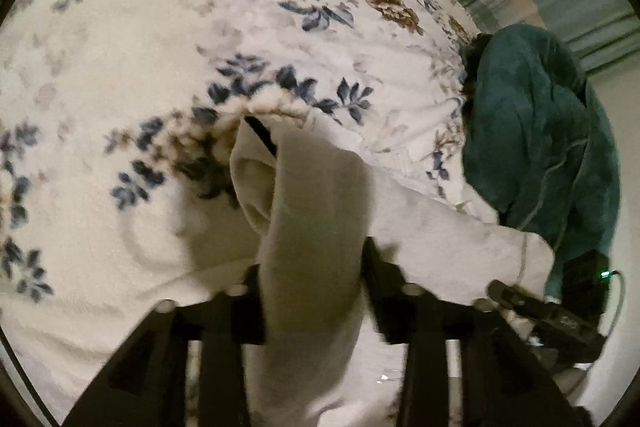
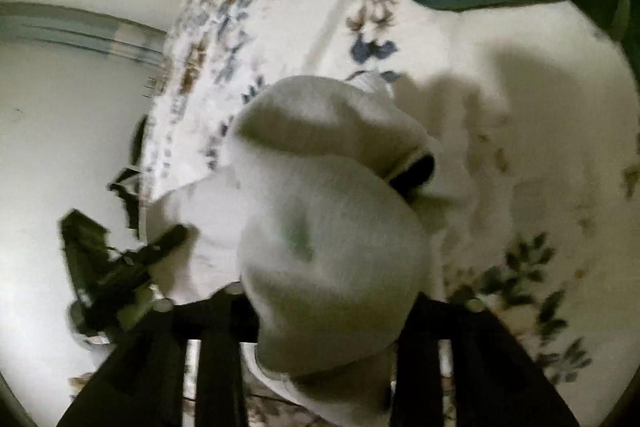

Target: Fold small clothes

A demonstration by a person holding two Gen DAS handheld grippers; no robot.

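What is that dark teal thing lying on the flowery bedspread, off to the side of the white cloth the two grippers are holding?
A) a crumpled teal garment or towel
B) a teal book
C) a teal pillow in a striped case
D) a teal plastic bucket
A: in the left wrist view the teal cloth lies in soft folds and creases on the floral bedspread, beside the white garment.

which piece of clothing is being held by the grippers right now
The white garment, bunched between the fingers of both the left gripper and right gripper; the teal garment lies untouched on the bed.
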